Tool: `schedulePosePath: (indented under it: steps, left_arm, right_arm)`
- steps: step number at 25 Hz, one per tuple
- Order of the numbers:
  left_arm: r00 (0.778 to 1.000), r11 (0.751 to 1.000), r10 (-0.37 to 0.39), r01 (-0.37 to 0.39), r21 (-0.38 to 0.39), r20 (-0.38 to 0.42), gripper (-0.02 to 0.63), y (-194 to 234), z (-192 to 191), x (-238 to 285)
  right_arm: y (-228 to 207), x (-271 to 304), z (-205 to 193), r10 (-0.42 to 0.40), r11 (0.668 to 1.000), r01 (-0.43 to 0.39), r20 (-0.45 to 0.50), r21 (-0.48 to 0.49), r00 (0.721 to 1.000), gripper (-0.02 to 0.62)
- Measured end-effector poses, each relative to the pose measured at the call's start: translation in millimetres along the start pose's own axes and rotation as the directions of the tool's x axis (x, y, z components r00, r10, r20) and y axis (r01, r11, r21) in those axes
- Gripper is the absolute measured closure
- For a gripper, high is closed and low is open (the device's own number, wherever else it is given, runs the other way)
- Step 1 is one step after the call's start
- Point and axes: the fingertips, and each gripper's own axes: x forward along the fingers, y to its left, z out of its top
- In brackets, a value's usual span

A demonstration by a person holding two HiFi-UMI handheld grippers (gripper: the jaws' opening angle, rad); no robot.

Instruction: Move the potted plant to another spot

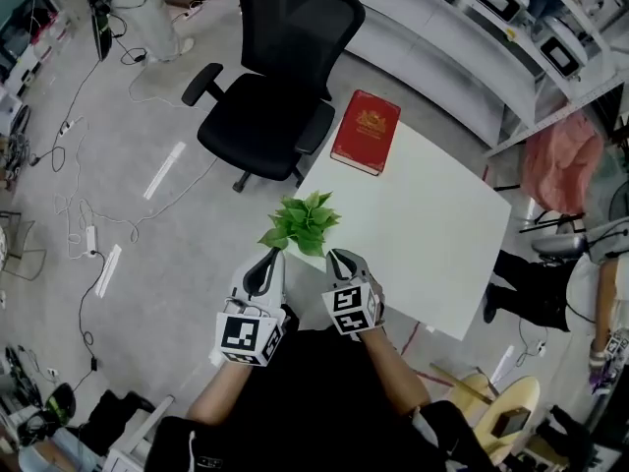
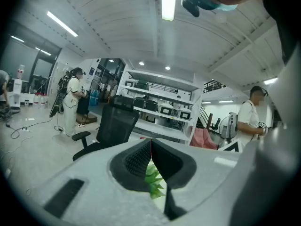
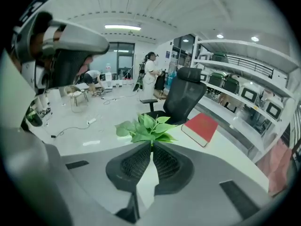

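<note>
The potted plant [image 1: 301,222] shows as a bunch of bright green leaves at the near left corner of the white table [image 1: 423,224]; the leaves hide its pot. My left gripper [image 1: 272,257] sits just in front of the plant on its left, shut with nothing between its jaws. Just right of it, my right gripper [image 1: 338,258] is also shut and empty. In the right gripper view the plant [image 3: 146,128] stands right beyond the closed tips [image 3: 151,148]. In the left gripper view a few leaves [image 2: 155,182] show below the closed tips [image 2: 151,143].
A red book [image 1: 367,131] lies at the table's far corner. A black office chair [image 1: 275,77] stands on the floor beyond the table's left edge. Cables and power strips [image 1: 90,239] lie on the floor at left. People stand further off in the room.
</note>
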Motion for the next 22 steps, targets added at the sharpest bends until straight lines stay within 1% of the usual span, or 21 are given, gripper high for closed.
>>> schedulePosePath:
  steps: [2, 4, 7, 10, 15, 18, 22]
  left_arm:
    - [1.0, 1.0, -0.011, 0.011, 0.004, 0.003, 0.588, -14.8, 1.1, 2.8]
    - [1.0, 1.0, -0.025, 0.025, 0.011, 0.003, 0.588, -30.6, 2.1, 6.6]
    - [0.999, 0.999, -0.044, 0.044, 0.019, 0.005, 0.588, -56.7, 2.0, 12.0]
    - [0.998, 0.997, -0.065, 0.065, 0.03, 0.01, 0.588, -83.2, 2.7, 16.0]
    - [0.996, 0.995, -0.089, 0.088, 0.048, 0.026, 0.588, -119.2, 8.1, 21.0]
    - [0.995, 0.994, -0.097, 0.096, 0.049, 0.025, 0.589, -136.6, 3.8, 23.2]
    - [0.993, 0.992, -0.117, 0.116, 0.051, 0.016, 0.588, -157.3, -3.4, 27.9]
  right_arm:
    - [-14.9, -18.7, 1.1, -0.011, 0.997, 0.008, 0.04, 0.074, 0.999, 0.581]
    - [-29.7, -38.0, 0.8, -0.022, 0.988, 0.01, 0.079, 0.157, 0.997, 0.581]
    - [-53.8, -67.9, 0.1, -0.058, 0.975, 0.025, 0.142, 0.222, 0.988, 0.581]
    - [-75.2, -98.8, 0.8, -0.105, 0.967, 0.053, 0.201, 0.25, 0.974, 0.581]
    - [-99.5, -150.7, 9.0, -0.167, 0.956, 0.08, 0.301, 0.281, 0.939, 0.583]
    - [-103.7, -171.1, 3.2, -0.178, 0.951, 0.079, 0.321, 0.299, 0.93, 0.583]
    - [-108.0, -180.8, -12.1, -0.192, 0.941, 0.083, 0.317, 0.328, 0.929, 0.583]
